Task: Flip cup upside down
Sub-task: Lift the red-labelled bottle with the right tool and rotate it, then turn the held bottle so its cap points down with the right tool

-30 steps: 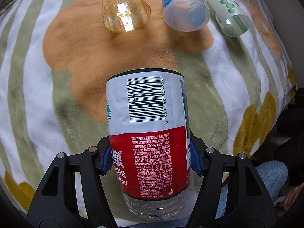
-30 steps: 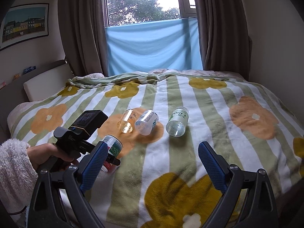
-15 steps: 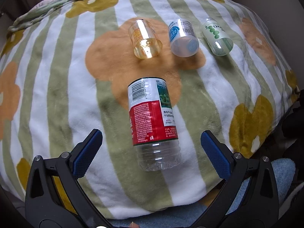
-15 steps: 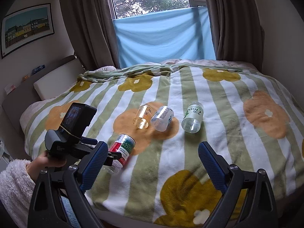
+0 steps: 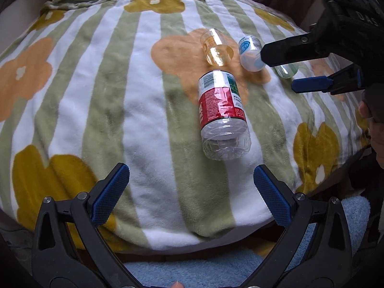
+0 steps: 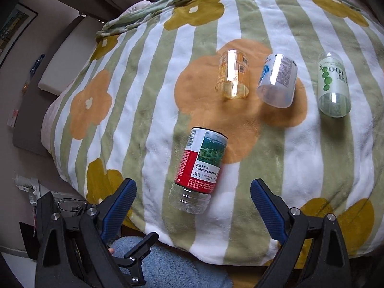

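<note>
Four cut-bottle cups stand on the bed, on a striped blanket [image 6: 148, 110] printed with flowers.

The red-labelled cup [image 6: 200, 170] stands nearest the foot edge of the bed, closed clear base uppermost, its rim down on the blanket at the near margin of an orange flower print. Nothing touches it.

Three further cups form a row across the bed, farther from the foot edge. The amber cup [image 6: 232, 78] and the blue-labelled cup [image 6: 278, 80] stand on the orange flower, near each other but apart. The green-dotted cup [image 6: 332, 84] stands on a white stripe toward the right side of the bed, well apart from the red-labelled cup. In the left wrist view the amber cup [image 5: 216, 48] lies just beyond the red-labelled cup [image 5: 220, 112].

Left tool [image 5: 192, 187]: spread wide, empty, hanging above the foot edge of the bed, short of the red-labelled cup.

Right tool [image 6: 193, 195]: spread wide, empty. In its own view the red-labelled cup's base appears between the blue pads [image 6: 120, 199]; contact is not shown. From the left wrist view the right tool [image 5: 283, 69] reaches in from the right side of the bed, partly covering the blue-labelled and green-dotted cups.
</note>
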The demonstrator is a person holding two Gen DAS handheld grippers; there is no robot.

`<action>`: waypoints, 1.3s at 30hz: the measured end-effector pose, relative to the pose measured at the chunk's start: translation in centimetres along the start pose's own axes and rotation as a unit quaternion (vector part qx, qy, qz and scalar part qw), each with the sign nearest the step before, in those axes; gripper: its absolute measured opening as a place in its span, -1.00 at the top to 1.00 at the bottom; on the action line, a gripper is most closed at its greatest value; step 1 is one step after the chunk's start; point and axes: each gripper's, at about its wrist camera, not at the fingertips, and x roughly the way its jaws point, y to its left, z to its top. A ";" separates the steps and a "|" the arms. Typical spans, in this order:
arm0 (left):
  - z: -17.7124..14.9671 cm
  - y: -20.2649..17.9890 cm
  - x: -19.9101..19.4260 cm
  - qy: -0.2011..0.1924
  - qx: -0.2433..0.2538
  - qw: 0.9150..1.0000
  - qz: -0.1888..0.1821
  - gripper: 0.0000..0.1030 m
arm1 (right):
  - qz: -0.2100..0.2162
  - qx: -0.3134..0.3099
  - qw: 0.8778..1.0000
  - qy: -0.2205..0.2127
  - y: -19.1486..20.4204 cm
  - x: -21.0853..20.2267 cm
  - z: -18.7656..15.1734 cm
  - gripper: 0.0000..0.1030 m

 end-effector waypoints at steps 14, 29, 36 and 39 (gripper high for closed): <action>-2.0 2.9 2.4 0.009 -0.019 1.000 -0.002 -0.99 | -0.073 0.033 0.991 0.103 -0.3 11.5 1.3 -0.18; -2.0 3.2 2.2 0.002 -0.027 1.000 -0.017 -0.99 | -0.213 -0.525 0.809 0.157 6.8 9.5 -0.6 -0.17; -2.1 3.7 2.3 0.004 -0.040 0.999 -0.008 -0.99 | -0.223 -0.649 0.695 0.214 5.0 10.9 -2.6 -0.17; -2.3 4.0 2.4 0.005 -0.047 0.999 -0.009 -0.99 | -0.229 -0.679 0.660 0.226 4.6 12.2 -3.2 -0.18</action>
